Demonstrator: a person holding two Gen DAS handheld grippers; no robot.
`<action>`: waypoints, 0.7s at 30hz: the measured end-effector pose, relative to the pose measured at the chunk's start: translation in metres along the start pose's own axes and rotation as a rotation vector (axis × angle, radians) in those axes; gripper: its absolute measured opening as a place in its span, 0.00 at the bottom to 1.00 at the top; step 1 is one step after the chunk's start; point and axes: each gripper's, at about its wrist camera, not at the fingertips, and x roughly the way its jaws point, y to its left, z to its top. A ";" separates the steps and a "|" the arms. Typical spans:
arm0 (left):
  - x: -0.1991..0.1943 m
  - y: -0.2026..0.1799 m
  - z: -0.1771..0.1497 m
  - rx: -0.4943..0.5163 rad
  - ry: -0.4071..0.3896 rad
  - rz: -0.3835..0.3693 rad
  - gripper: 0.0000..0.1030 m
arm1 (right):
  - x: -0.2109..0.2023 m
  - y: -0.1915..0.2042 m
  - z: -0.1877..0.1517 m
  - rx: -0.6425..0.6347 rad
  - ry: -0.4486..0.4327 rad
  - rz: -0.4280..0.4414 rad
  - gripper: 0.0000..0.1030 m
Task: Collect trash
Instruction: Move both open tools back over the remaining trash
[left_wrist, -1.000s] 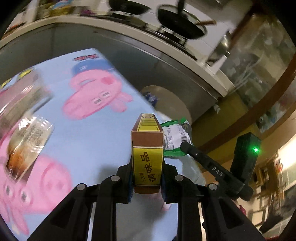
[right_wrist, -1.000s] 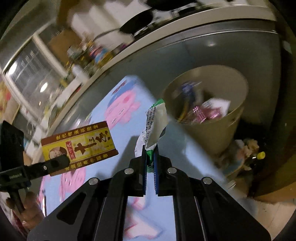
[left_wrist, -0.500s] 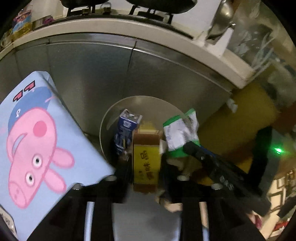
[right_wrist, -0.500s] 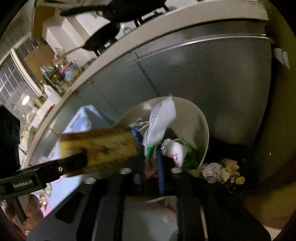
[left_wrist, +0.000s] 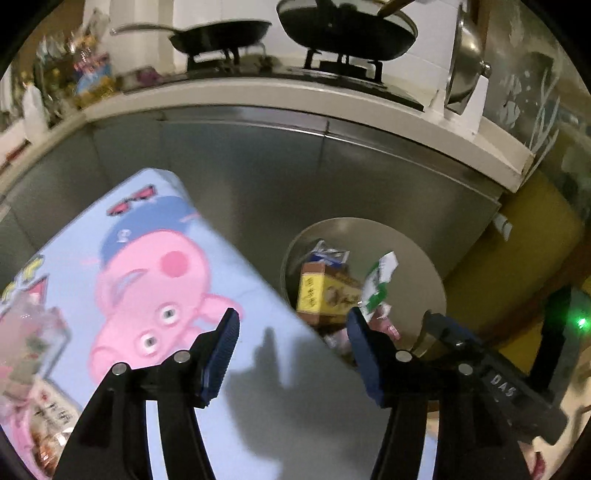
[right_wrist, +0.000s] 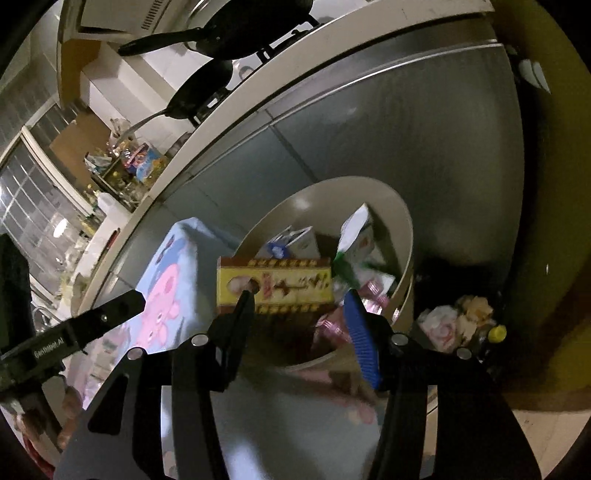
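A round beige trash bin (left_wrist: 424, 266) (right_wrist: 404, 229) stands on the floor by the steel cabinet. A yellow and brown seasoning box (left_wrist: 321, 291) (right_wrist: 273, 284) and a green and white wrapper (left_wrist: 378, 284) (right_wrist: 354, 236) are inside it, among a blue carton and pink wrappers. My left gripper (left_wrist: 291, 332) is open and empty, over the table's edge beside the bin. My right gripper (right_wrist: 301, 310) is open and empty, just above the bin's near rim. Each gripper shows in the other's view.
The table has a light blue cloth with pink pigs (left_wrist: 155, 273) (right_wrist: 162, 295); clear plastic packets (left_wrist: 33, 350) lie at its left. A counter with pans (left_wrist: 221, 33) runs behind. Crumpled trash and a yellow cap (right_wrist: 461, 325) lie on the floor right of the bin.
Both grippers opened over the bin. The seasoning box left my left gripper and the wrapper left my right gripper; both now lie in the bin.
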 end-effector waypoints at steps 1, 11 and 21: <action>-0.007 0.000 -0.005 0.010 -0.009 0.025 0.61 | -0.004 0.003 -0.005 0.004 0.001 0.011 0.49; -0.063 0.017 -0.051 0.009 -0.047 0.160 0.62 | -0.040 0.041 -0.040 -0.033 0.005 0.045 0.49; -0.103 0.037 -0.085 -0.007 -0.076 0.206 0.62 | -0.060 0.081 -0.065 -0.094 0.024 0.063 0.49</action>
